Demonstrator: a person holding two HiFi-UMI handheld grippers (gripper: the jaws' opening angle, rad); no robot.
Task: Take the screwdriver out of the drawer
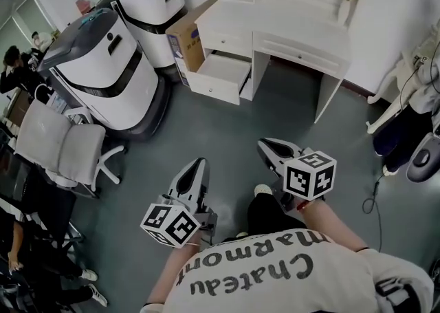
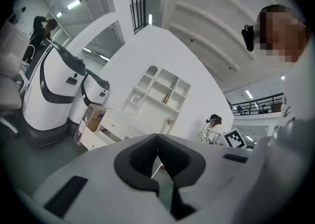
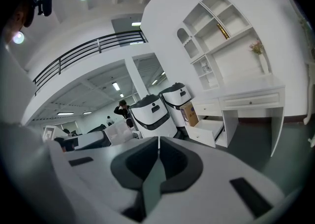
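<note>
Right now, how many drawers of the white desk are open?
1. The lower left drawer, next to the cardboard box, is pulled out; the other drawers in view look shut.

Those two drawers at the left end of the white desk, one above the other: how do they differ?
The lower drawer is pulled out, its white inside showing; the upper drawer is shut. The lower drawer sits near the floor; the upper drawer sits just under the desktop. Both are white with a small knob.
</note>
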